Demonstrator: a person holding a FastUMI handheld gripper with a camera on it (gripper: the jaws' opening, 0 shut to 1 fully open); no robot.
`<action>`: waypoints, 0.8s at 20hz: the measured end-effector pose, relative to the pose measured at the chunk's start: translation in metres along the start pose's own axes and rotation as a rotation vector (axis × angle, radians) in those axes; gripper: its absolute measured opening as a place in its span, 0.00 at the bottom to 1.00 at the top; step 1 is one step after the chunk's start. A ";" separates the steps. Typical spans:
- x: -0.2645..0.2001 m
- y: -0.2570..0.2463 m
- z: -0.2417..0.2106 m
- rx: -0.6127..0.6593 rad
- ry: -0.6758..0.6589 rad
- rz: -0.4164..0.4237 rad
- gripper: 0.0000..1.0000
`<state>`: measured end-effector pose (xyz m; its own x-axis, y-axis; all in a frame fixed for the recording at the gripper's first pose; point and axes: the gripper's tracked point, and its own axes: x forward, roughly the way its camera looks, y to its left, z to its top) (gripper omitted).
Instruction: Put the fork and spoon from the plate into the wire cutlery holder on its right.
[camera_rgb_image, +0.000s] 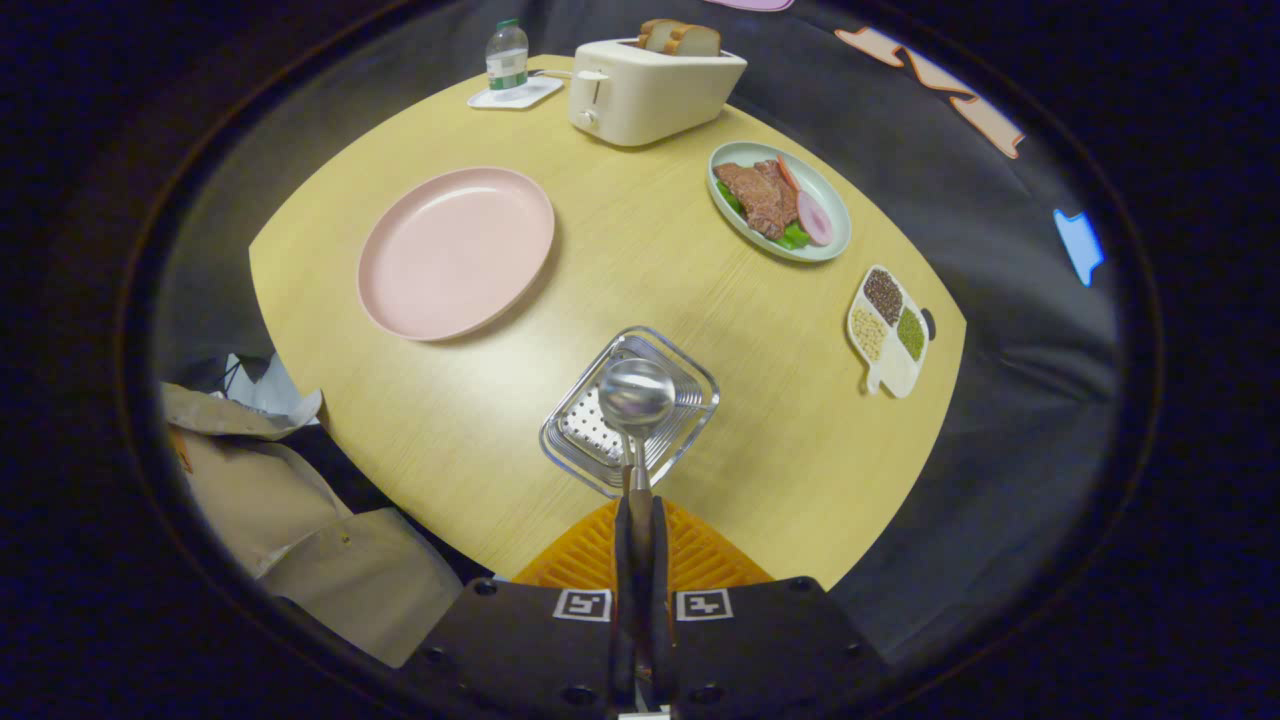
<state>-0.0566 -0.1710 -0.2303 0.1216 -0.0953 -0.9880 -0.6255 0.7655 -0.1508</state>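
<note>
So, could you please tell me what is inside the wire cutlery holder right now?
The wire cutlery holder shows a perforated bottom with no cutlery visible. The spoon, pinched in the shut gripper, hangs above it, and its bowl covers part of the inside.

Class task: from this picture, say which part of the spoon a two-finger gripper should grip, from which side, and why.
Grip the spoon by its slim handle, from the handle end, as the gripper does now, shut on it. The round bowl is too wide and slippery; it hangs over the holder.

A polished metal spoon (637, 398) is seen above a shiny wire cutlery holder (690, 425); the desk (640, 280) is matt wood-grain, the pink plate (455, 252) smooth plastic.
</note>
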 end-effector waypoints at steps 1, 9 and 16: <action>0.002 0.001 0.000 0.000 0.008 0.004 0.09; 0.008 0.009 0.013 -0.010 0.004 0.010 0.14; 0.003 0.009 0.024 0.034 -0.061 -0.005 0.34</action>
<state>-0.0435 -0.1493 -0.2334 0.1716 -0.0612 -0.9833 -0.5987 0.7861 -0.1534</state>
